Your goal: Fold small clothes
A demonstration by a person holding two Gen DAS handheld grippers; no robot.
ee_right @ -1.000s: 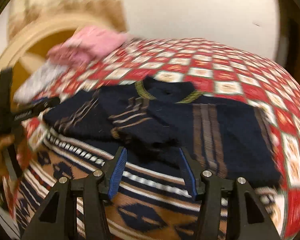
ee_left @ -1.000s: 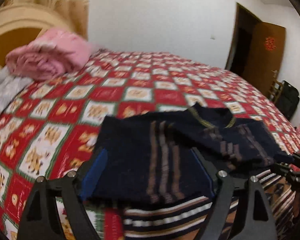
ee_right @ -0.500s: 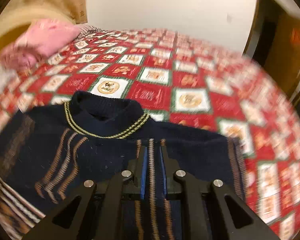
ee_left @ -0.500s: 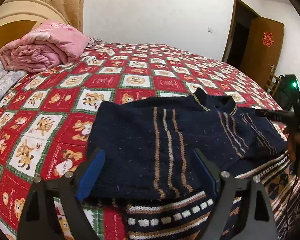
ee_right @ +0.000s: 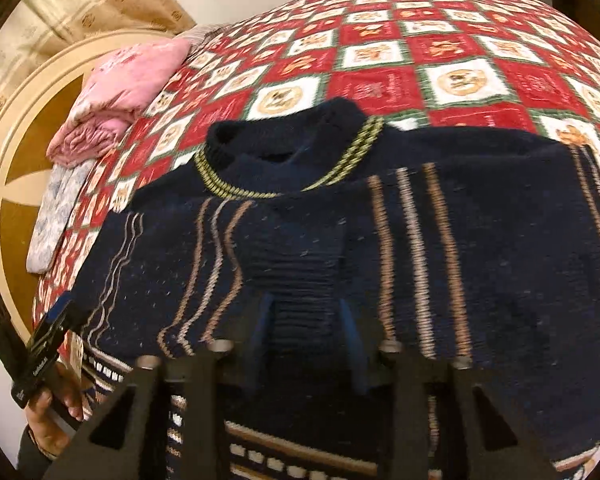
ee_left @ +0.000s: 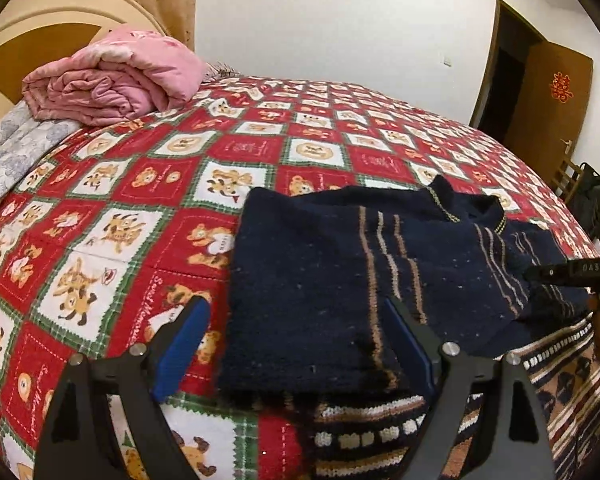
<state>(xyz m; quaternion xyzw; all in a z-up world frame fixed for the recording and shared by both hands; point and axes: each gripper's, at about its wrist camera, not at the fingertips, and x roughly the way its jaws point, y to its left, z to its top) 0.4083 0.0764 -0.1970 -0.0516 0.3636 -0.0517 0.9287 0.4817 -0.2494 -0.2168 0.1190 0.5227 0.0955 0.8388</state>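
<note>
A navy knit sweater (ee_left: 340, 272) with brown stripes and a yellow-edged collar lies on the red checked bedspread (ee_left: 140, 184). A patterned knit band (ee_left: 380, 432) shows at its near edge. My left gripper (ee_left: 296, 344) stands wide open, its blue pads either side of the sweater's left edge, pressing nothing. My right gripper (ee_right: 306, 336) points steeply down onto the sweater (ee_right: 420, 240). The ribbed sleeve cuff (ee_right: 300, 292) sits pinched between its narrow jaws, which are opening slightly. The right gripper's black body (ee_left: 568, 272) shows at the right edge of the left wrist view.
A folded pink quilt (ee_left: 112, 80) and a grey-white blanket (ee_left: 12, 152) lie by the curved headboard (ee_left: 40, 40). A brown door (ee_left: 548, 92) and a chair with a dark bag (ee_left: 584, 192) stand beyond the bed's right side. A hand (ee_right: 52, 420) holds the left gripper.
My right gripper went from half open to narrow, closing on the sweater's fabric while swinging across and rolling. The left gripper stayed wide open and dropped a little closer to the sweater's left edge.
</note>
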